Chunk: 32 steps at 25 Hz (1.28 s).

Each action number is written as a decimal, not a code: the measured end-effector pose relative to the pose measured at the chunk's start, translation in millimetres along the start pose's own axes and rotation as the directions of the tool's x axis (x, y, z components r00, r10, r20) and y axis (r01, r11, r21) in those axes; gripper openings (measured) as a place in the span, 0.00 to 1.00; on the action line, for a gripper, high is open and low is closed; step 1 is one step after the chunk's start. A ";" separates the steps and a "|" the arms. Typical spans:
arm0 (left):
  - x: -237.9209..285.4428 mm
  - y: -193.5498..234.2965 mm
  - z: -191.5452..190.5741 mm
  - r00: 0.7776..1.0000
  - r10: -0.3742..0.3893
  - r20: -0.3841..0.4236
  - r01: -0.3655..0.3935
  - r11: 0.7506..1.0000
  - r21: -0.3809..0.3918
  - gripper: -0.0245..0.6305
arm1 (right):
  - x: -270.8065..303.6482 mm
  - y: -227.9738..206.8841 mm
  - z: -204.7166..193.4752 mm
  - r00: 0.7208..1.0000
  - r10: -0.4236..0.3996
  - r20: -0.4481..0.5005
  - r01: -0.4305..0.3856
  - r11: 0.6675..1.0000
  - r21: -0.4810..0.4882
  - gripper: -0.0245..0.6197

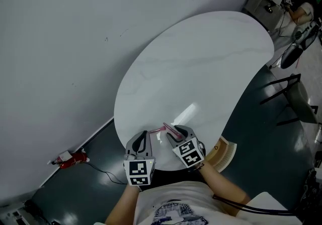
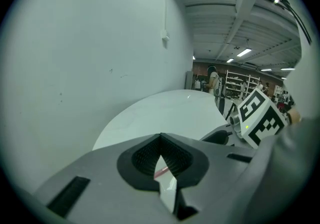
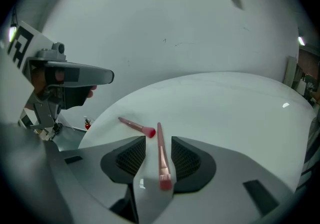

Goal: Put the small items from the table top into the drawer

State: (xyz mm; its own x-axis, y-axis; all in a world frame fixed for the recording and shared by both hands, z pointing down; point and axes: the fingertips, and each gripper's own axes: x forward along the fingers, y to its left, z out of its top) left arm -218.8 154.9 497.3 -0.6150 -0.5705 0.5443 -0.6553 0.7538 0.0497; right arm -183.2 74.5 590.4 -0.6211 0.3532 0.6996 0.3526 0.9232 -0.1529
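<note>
One pink brush (image 3: 162, 160) is lying on the white tabletop (image 3: 225, 107), right between the jaws of the right gripper (image 3: 157, 143). Its handle is pointing out past the tips and its bristle end is sitting back between the ribbed pads, nearer the pad farther from the left gripper (image 3: 65, 82). A second pink brush (image 3: 134, 126) is lying just beyond the tips, on the left gripper's side, with its red head almost touching the first handle.

In the head view both grippers are hovering side by side at the tabletop's near rim, tilting downward and away from the person, whose forearms are reaching in from below. The right jaws are standing well apart, with neither pad pressing on the brush. The left jaws are meeting at their tips and gripping nothing; only a pink sliver is showing through the gap behind them.
</note>
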 end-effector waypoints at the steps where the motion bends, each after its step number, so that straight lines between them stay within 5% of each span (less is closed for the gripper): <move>1: 0.0 0.4 -1.7 1.000 0.001 -0.003 -0.001 1.000 0.002 0.06 | 1.6 0.2 -1.3 1.000 -0.003 -0.004 0.002 1.000 -0.006 0.30; 17: 2.1 1.6 -5.9 1.000 0.001 -0.021 -0.001 1.000 0.024 0.06 | 10.0 -2.4 -11.9 0.997 -0.059 -0.045 0.055 0.995 -0.083 0.26; 32: -4.9 14.1 -1.8 1.000 -0.011 -0.022 0.011 1.000 0.021 0.06 | 8.7 -0.9 -11.8 0.991 -0.128 -0.037 0.125 0.990 -0.056 0.19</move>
State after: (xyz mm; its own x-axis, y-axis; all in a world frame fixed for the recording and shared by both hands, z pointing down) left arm -224.2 168.9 496.8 -0.5980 -0.5714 0.5621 -0.6714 0.7401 0.0382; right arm -180.7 75.0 604.9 -0.6349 0.2266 0.7386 0.3108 0.9502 -0.0244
